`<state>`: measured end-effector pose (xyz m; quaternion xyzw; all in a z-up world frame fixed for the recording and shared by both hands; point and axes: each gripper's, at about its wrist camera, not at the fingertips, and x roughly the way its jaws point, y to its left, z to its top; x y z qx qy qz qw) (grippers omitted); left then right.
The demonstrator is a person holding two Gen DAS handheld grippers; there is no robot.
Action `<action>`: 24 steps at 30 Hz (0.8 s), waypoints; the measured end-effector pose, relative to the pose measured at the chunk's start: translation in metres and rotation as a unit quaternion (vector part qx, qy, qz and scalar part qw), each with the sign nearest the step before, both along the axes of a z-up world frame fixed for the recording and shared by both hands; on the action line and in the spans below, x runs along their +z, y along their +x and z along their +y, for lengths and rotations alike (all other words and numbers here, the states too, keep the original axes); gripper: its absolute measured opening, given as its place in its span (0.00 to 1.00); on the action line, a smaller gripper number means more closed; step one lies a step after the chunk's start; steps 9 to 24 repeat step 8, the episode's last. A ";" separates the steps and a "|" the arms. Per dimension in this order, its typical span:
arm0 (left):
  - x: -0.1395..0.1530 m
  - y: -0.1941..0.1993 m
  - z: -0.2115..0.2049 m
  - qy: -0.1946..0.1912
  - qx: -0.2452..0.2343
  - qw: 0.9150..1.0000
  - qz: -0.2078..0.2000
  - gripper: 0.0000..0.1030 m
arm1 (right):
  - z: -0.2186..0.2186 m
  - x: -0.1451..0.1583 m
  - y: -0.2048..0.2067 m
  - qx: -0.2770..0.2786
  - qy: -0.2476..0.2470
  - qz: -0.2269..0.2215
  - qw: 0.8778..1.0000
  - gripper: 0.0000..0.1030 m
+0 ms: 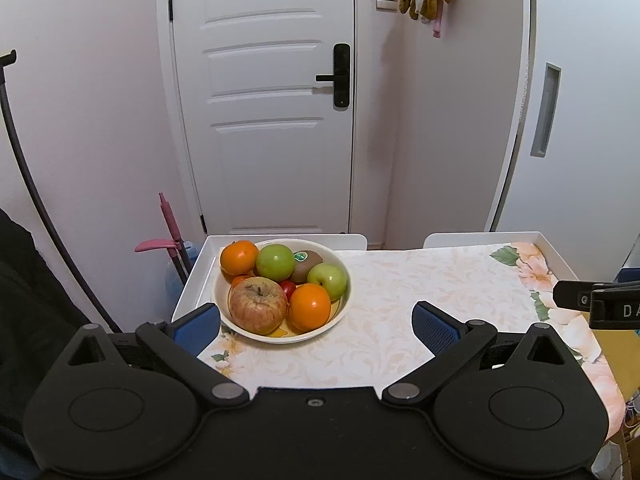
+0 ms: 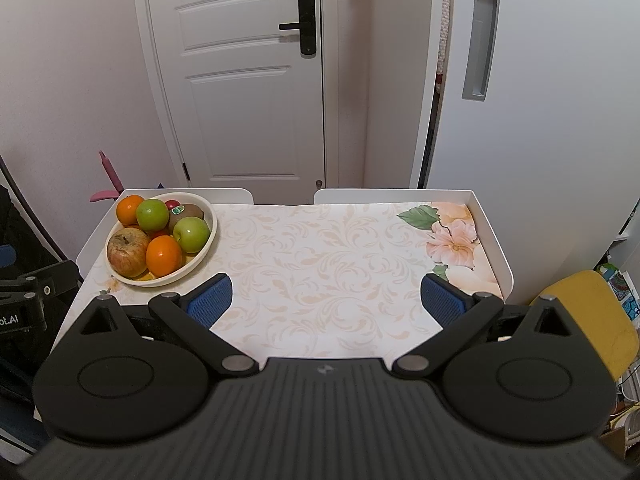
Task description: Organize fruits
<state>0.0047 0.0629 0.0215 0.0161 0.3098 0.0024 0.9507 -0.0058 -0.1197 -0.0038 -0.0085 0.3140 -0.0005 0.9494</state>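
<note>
A cream bowl (image 1: pixel 340 314) sits at the far left of the table and also shows in the right wrist view (image 2: pixel 208 246). It holds a red-yellow apple (image 1: pixel 258 305), two oranges (image 1: pixel 309 306), two green apples (image 1: pixel 275 261), a kiwi (image 1: pixel 307 264) and a small red fruit (image 1: pixel 288 288). My left gripper (image 1: pixel 316 326) is open and empty, just short of the bowl, its left pad by the rim. My right gripper (image 2: pixel 326 298) is open and empty over the middle of the table, right of the bowl.
The white table has a raised rim (image 2: pixel 486 220) and a floral cloth (image 2: pixel 320 256). A white door (image 1: pixel 262 100) stands behind it. A pink broom (image 1: pixel 170 226) leans at the left. A yellow chair (image 2: pixel 588 320) stands at the right.
</note>
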 end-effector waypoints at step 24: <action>0.000 -0.001 0.001 -0.004 -0.002 1.000 -0.002 1.00 | 0.001 0.000 0.000 -0.002 0.001 -0.001 1.000 1.00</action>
